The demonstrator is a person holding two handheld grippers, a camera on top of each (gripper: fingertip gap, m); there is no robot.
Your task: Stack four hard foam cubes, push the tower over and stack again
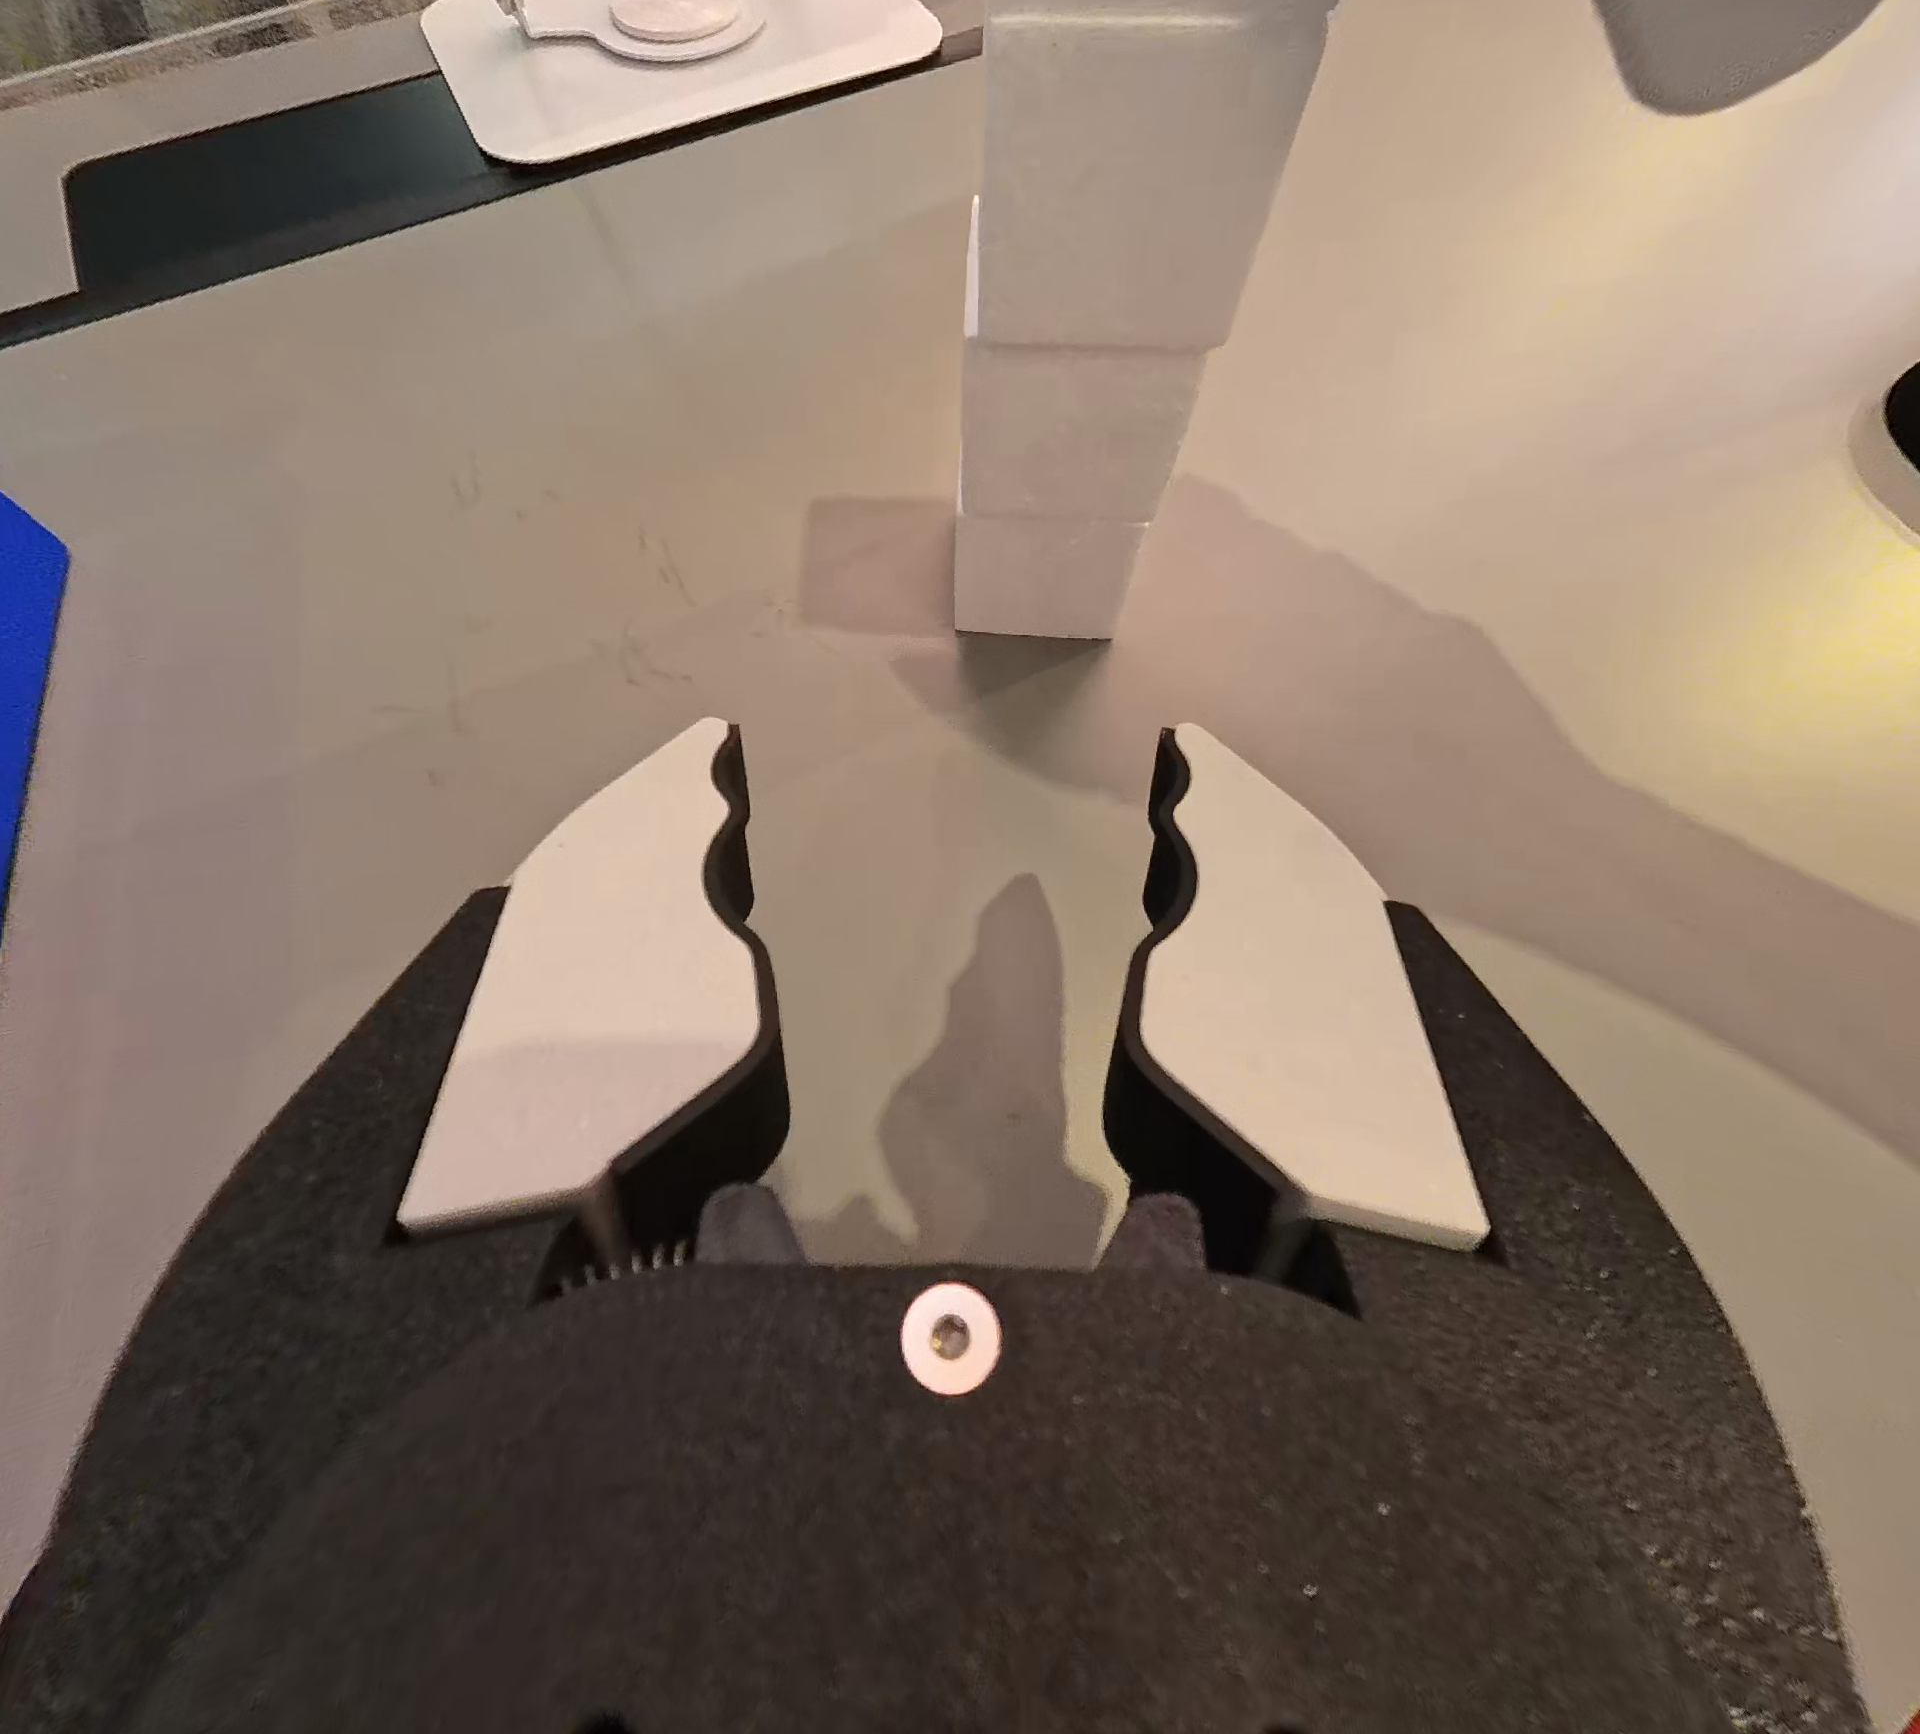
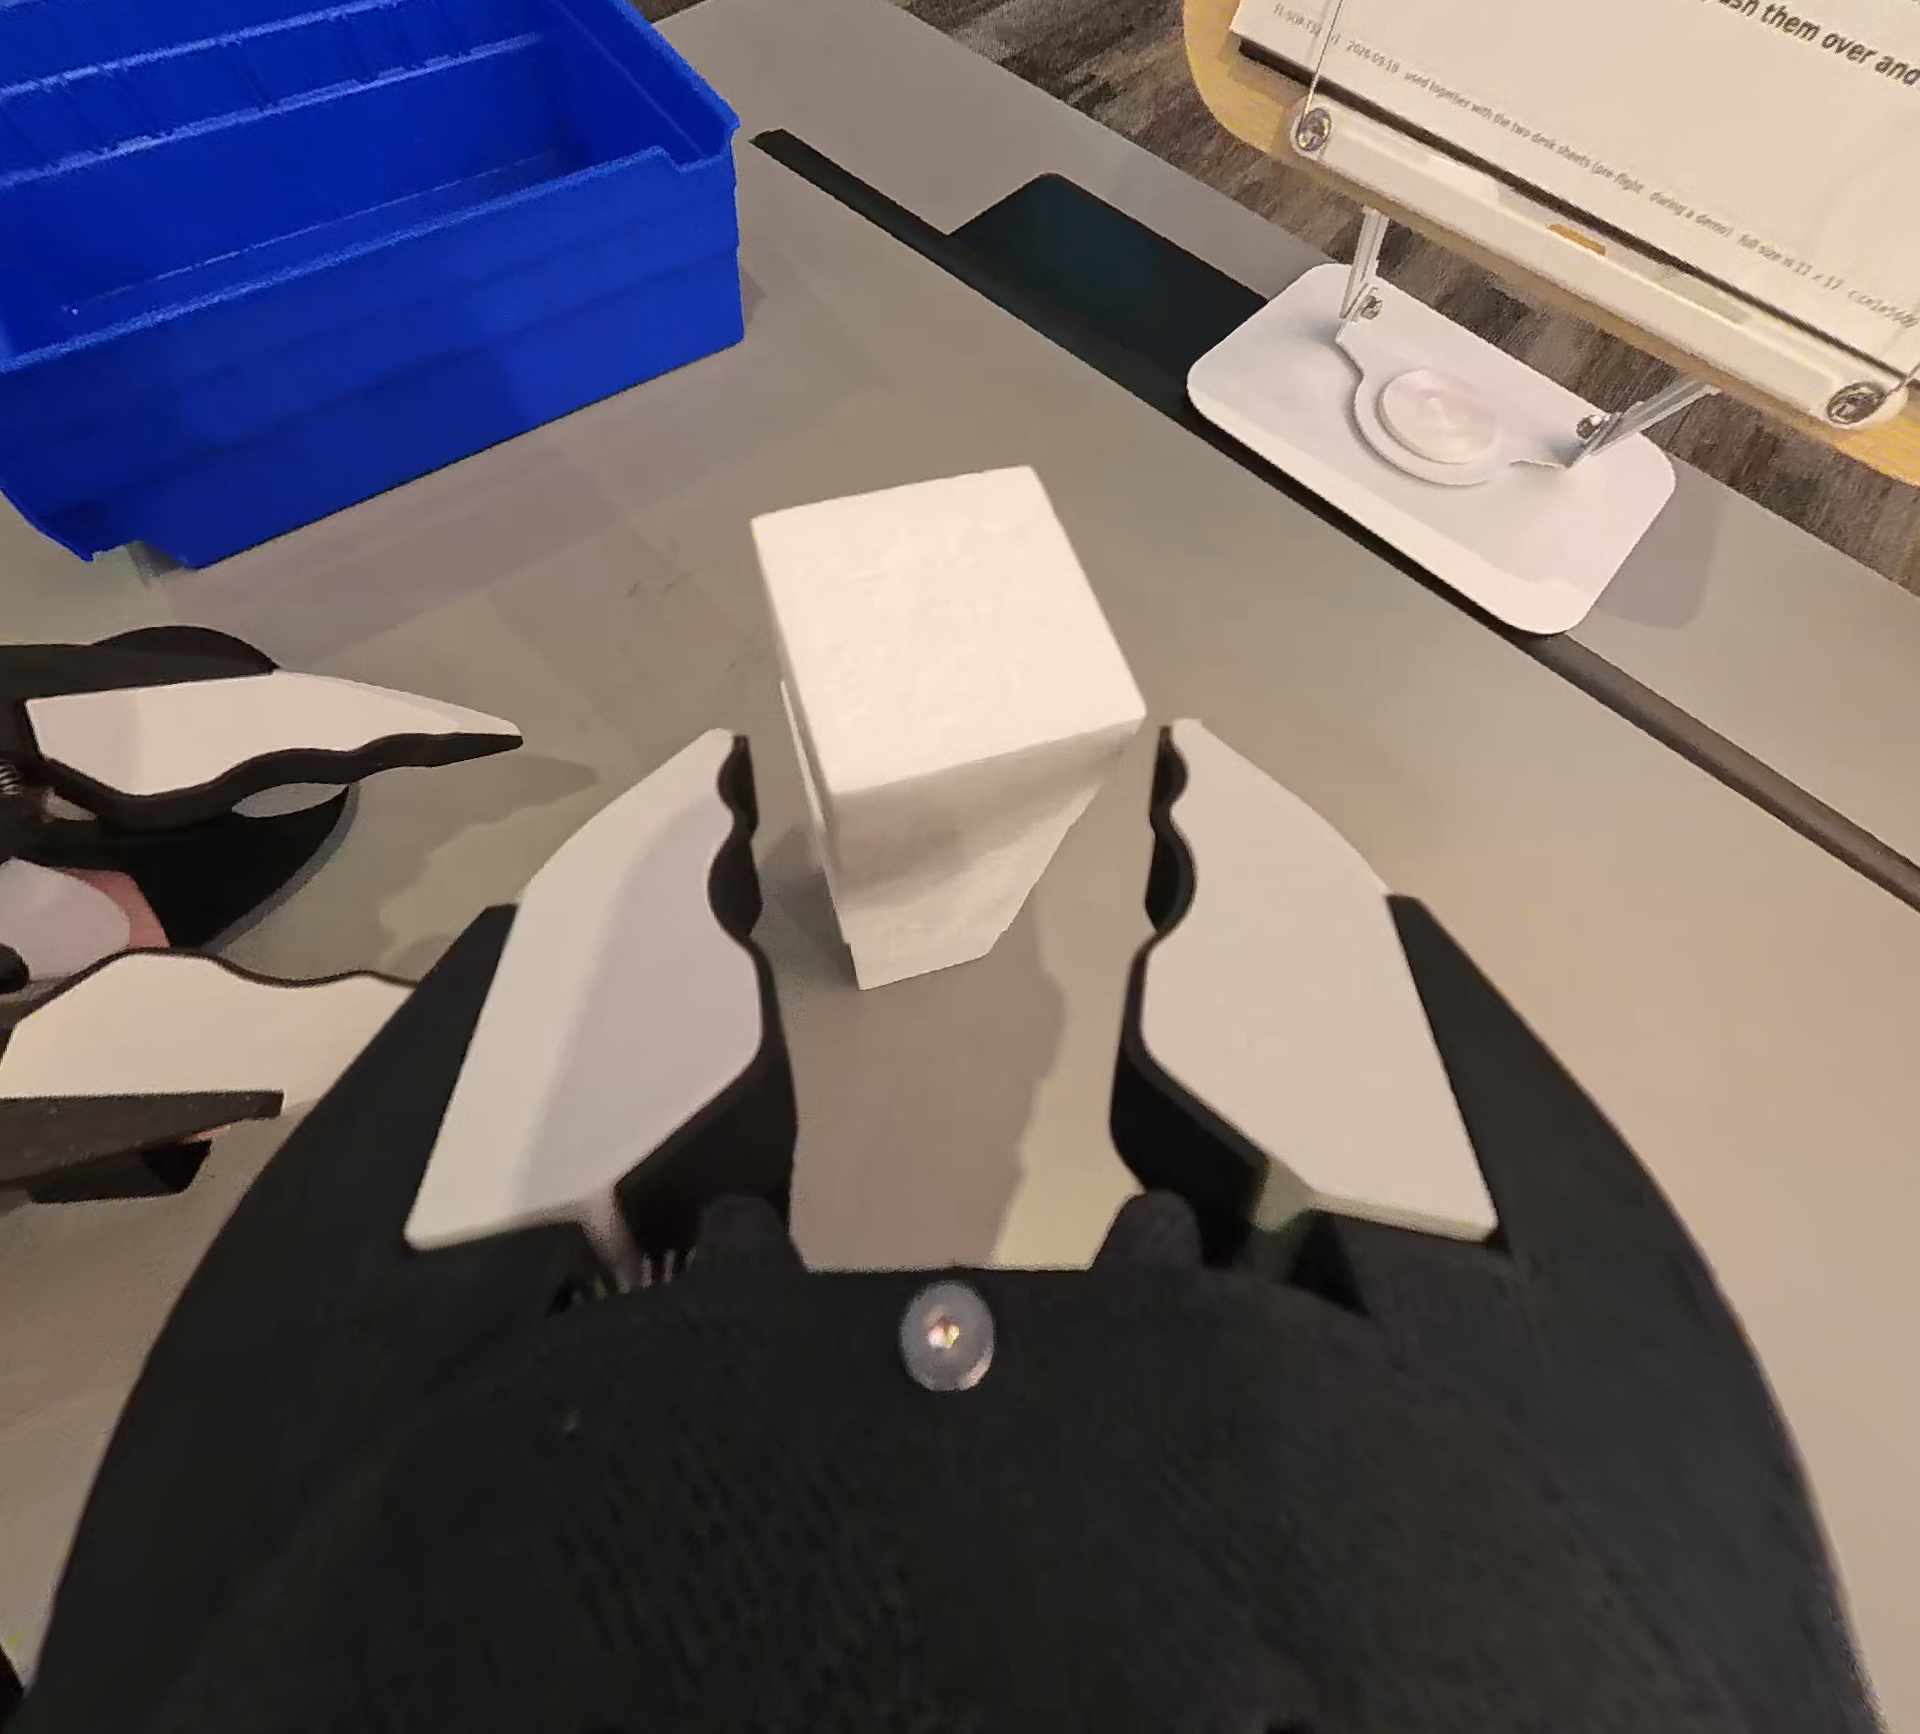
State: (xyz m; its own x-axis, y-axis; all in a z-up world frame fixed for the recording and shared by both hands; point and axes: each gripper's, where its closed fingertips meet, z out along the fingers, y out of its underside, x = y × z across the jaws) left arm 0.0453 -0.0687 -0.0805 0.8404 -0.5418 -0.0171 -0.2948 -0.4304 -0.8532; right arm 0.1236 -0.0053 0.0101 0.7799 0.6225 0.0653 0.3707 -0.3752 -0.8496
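Behind the cube tower [image 2: 935, 728], a blue bin [image 2: 364, 230] and white stand [image 2: 1434, 437]

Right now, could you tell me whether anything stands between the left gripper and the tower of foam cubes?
Nothing visible does. Only bare table lies between the open left gripper and the tower.

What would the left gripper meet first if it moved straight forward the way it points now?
Probably the bottom cube of the white tower; it stands slightly right of the open left gripper's centre line, so the right finger might touch first.
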